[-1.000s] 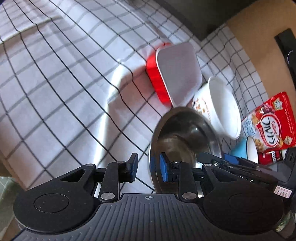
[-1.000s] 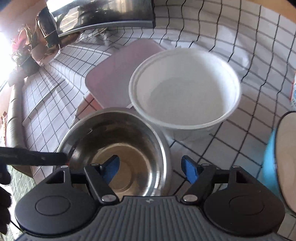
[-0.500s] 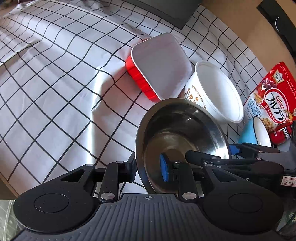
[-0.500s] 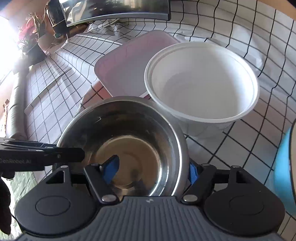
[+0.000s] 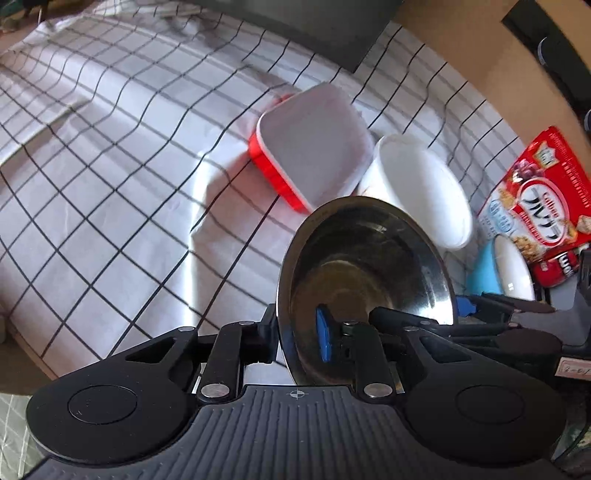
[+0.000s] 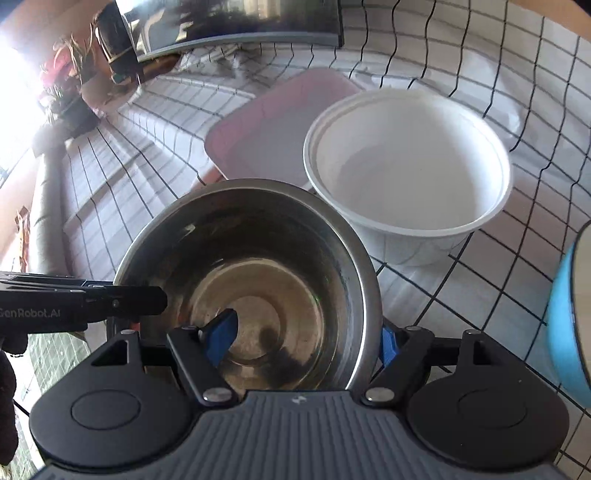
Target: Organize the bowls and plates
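Note:
A steel bowl [image 5: 365,266] hangs tilted above the checked tablecloth [image 5: 110,166]. My left gripper [image 5: 299,332] pinches its near rim, one finger outside and the blue pad inside, and its jaws are closing. My right gripper [image 6: 306,336] is open and straddles the opposite rim of the steel bowl [image 6: 258,266]. Its left pad hangs free inside the bowl and its right pad is by the outer wall. Just behind are a white paper bowl [image 6: 406,166] and a red square dish [image 5: 314,147] with a white inside.
A blue bowl [image 6: 569,314] stands at the right, close to my right gripper. A red cereal bag [image 5: 539,199] and a red can [image 5: 557,269] lie beyond it. A dark screen [image 5: 314,22] borders the far side. The table's edge [image 5: 22,343] is near left.
The steel bowl has risen and tipped up in my left gripper, whose jaws have narrowed on the rim. The bowl's other rim has come between my right gripper's fingers.

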Motion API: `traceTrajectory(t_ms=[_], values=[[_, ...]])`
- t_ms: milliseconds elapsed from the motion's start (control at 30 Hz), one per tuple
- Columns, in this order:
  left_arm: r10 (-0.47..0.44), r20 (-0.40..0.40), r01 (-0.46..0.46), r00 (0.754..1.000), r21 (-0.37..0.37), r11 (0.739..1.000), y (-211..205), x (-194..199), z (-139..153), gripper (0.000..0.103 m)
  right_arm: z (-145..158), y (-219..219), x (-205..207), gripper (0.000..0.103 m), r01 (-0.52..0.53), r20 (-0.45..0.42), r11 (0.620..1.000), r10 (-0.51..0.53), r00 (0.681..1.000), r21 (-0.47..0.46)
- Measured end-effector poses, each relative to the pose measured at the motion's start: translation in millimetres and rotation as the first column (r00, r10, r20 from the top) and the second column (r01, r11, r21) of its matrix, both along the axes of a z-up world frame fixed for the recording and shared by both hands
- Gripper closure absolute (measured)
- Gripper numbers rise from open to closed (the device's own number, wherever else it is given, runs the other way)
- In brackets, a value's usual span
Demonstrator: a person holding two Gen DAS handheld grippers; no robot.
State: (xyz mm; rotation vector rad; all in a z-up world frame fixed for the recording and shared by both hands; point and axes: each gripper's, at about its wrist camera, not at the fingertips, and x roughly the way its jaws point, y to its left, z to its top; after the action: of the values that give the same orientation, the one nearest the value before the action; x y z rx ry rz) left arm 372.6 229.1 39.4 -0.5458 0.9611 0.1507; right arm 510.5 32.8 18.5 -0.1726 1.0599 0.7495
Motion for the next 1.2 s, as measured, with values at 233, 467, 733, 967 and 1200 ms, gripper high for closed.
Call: traceTrajectory(t_ms=[233, 467, 733, 967, 1200], values=[[-0.059, 0.073, 0.057, 0.996, 0.028, 0.998, -21.6, -1.8, 35.3, 0.079, 28.9, -29.0, -14.4, 0.023, 0.055, 0.045, 0.997, -0.058, 0.997, 0.059], [-0.197, 0.098, 0.19, 0.976, 0.073, 0.979, -72.8, 5.9, 41.4, 0.079, 42.8, -83.7, -36.9, 0.021, 0.163, 0.074, 0.983, -0.169, 0.983, 0.083], [-0.33, -0.022, 0.331, 0.944, 0.029, 0.943, -123.1, 16.5, -8.3, 0.08, 23.8, -141.3, -67.4, 0.021, 0.326, 0.047, 0.944, -0.328, 0.943, 0.042], [-0.358, -0.089, 0.362, 0.93, 0.036, 0.932, -139.7, 19.2, -31.2, 0.08, 0.6, -156.4, -81.9, 0.021, 0.419, 0.012, 0.908, -0.419, 0.908, 0.008], [-0.356, -0.115, 0.365, 0.928, 0.077, 0.928, -145.9, 22.5, -33.1, 0.082, -5.4, -158.8, -86.2, 0.021, 0.416, 0.003, 0.909, -0.417, 0.909, 0.029]])
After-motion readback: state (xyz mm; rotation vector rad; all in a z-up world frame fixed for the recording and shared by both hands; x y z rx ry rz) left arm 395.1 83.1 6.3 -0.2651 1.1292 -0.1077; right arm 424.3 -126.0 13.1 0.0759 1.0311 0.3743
